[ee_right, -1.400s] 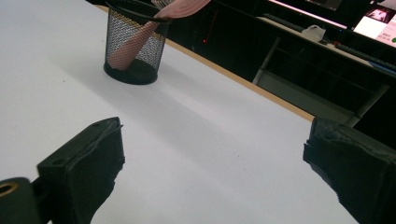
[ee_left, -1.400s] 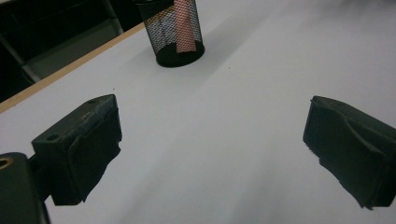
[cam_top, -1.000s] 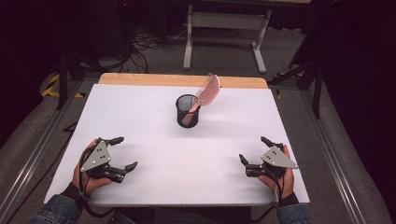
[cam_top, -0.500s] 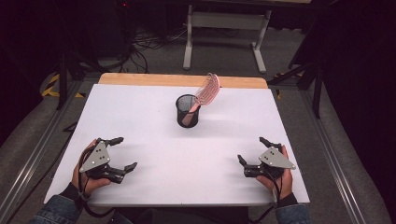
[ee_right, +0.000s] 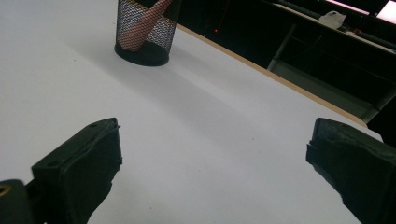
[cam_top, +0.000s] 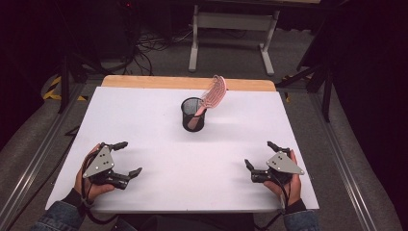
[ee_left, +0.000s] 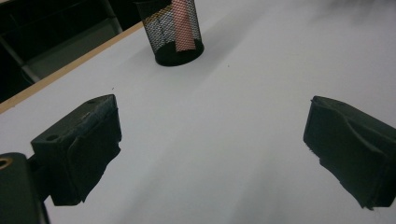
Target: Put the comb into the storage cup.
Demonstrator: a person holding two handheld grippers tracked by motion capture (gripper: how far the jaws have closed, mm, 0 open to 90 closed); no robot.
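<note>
A black mesh cup point(cam_top: 193, 114) stands upright at the back middle of the white table point(cam_top: 144, 115). A pink hairbrush point(cam_top: 213, 93) leans in it, handle down, head sticking out to the right. The cup with the pink handle also shows far ahead in the left gripper view point(ee_left: 174, 32) and the right gripper view point(ee_right: 144, 31). My left gripper point(cam_top: 127, 158) rests open near the front left edge, held by a hand. My right gripper point(cam_top: 262, 154) rests open near the front right edge. Nothing lies between either pair of jaws.
A wooden strip point(cam_top: 187, 83) runs along the table's far edge. Beyond it stands a grey metal frame point(cam_top: 231, 29) on a dark floor with cables. Metal rails point(cam_top: 337, 144) flank the table on both sides.
Both grippers stay about where they were; the right one has shifted very slightly. The cup and brush have not moved.
</note>
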